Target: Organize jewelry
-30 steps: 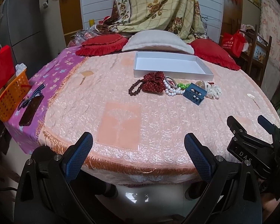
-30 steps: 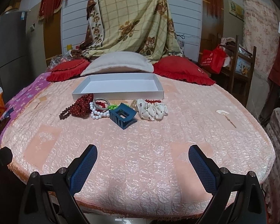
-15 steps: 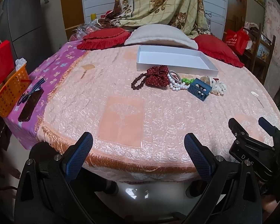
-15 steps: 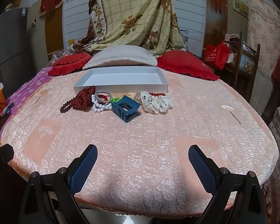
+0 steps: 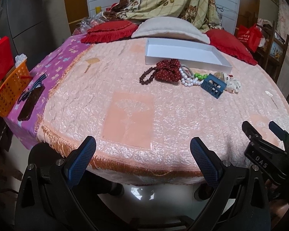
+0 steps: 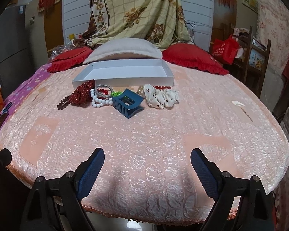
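An empty white tray (image 6: 164,78) (image 5: 227,65) lies on the pink bedspread. In front of it sits a pile: a dark bead bracelet (image 6: 63,103) (image 5: 146,77), a red dotted scrunchie (image 6: 82,94) (image 5: 168,71), a white pearl bracelet (image 6: 100,101) (image 5: 188,80), green beads (image 6: 116,93), a blue claw clip (image 6: 127,103) (image 5: 212,85) and a white patterned scrunchie (image 6: 161,97) (image 5: 233,83). My left gripper (image 5: 142,154) is open and empty at the bed's near edge. My right gripper (image 6: 147,164) is open and empty over the near bedspread, well short of the pile; it also shows in the left wrist view (image 5: 260,134).
Red cushions (image 6: 192,58) and a grey pillow (image 6: 123,50) lie behind the tray. A small white hairpin (image 6: 240,105) lies at the right of the bed. An orange basket (image 5: 7,94) and a dark phone (image 5: 29,102) are at the left side.
Both grippers have moved slightly forward and lower toward the bed, so the pile looks a little nearer. Both stay open; nothing on the bed has moved.
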